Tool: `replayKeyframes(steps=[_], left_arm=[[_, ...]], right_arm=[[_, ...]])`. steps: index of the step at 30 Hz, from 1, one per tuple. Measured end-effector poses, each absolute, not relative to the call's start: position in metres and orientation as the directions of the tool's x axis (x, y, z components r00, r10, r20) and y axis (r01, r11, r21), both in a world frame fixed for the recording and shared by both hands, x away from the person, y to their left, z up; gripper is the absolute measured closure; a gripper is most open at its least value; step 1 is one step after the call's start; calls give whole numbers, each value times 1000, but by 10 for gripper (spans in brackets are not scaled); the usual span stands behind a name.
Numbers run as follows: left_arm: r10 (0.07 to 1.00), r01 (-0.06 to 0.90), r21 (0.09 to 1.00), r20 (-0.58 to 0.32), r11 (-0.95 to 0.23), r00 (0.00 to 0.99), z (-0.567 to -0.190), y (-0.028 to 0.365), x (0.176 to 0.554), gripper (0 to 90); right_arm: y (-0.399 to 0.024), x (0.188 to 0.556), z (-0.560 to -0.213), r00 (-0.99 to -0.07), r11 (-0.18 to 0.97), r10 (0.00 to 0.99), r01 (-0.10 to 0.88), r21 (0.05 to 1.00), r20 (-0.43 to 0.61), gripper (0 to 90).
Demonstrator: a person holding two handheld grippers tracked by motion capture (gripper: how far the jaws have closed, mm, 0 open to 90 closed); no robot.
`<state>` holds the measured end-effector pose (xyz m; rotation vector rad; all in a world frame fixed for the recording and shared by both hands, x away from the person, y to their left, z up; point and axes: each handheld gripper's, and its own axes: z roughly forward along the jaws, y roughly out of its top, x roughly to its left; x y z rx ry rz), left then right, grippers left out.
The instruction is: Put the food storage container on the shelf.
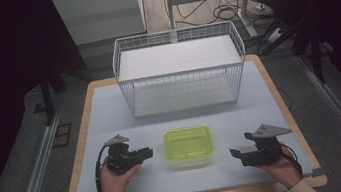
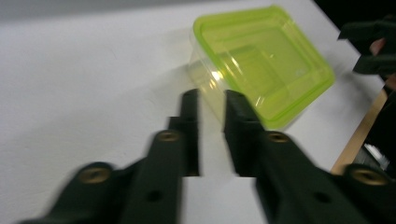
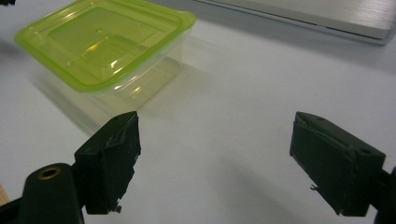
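Note:
A clear plastic box with a lime-green lid [image 1: 189,144] stands closed on the white table top, between my two grippers. My left gripper [image 1: 149,153] is just to its left and points at it. In the left gripper view the jaws [image 2: 211,98] stand a narrow gap apart with nothing between them, their tips close to the box [image 2: 266,56]. My right gripper [image 1: 240,146] rests to the box's right, jaws spread wide. In the right gripper view it [image 3: 215,135] is open over bare table, with the box [image 3: 102,42] off to the upper left.
A white wire basket [image 1: 175,34] stands at the back of the table [image 1: 110,114], its solid floor bare. The table's wooden edge runs along the front and sides. Dark floor, rails and cables surround the table.

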<state>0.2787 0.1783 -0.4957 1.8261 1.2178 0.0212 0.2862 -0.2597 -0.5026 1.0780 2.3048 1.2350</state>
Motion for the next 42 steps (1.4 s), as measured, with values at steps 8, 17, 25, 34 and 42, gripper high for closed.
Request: replayKeyframes(steps=[8, 17, 25, 34, 42], left_arm=[[701, 742, 668, -508, -45, 500, -490, 184, 279, 407], [635, 782, 624, -607, 7, 479, -488, 182, 282, 409], [616, 806, 592, -642, 19, 457, -494, 178, 292, 435], [608, 822, 568, -664, 30, 436, -499, 171, 306, 455], [616, 836, 548, -658, -3, 433, -506, 158, 317, 485]], right_arm=[[-258, 285, -503, -705, 344, 701, 467, 815, 109, 186], [-247, 292, -496, -698, 292, 676, 549, 783, 237, 272], [-238, 308, -491, -663, 202, 647, 626, 753, 377, 318], [-226, 322, -489, -630, 186, 641, 681, 708, 438, 342], [-217, 339, -495, -576, 160, 655, 739, 655, 489, 386]])
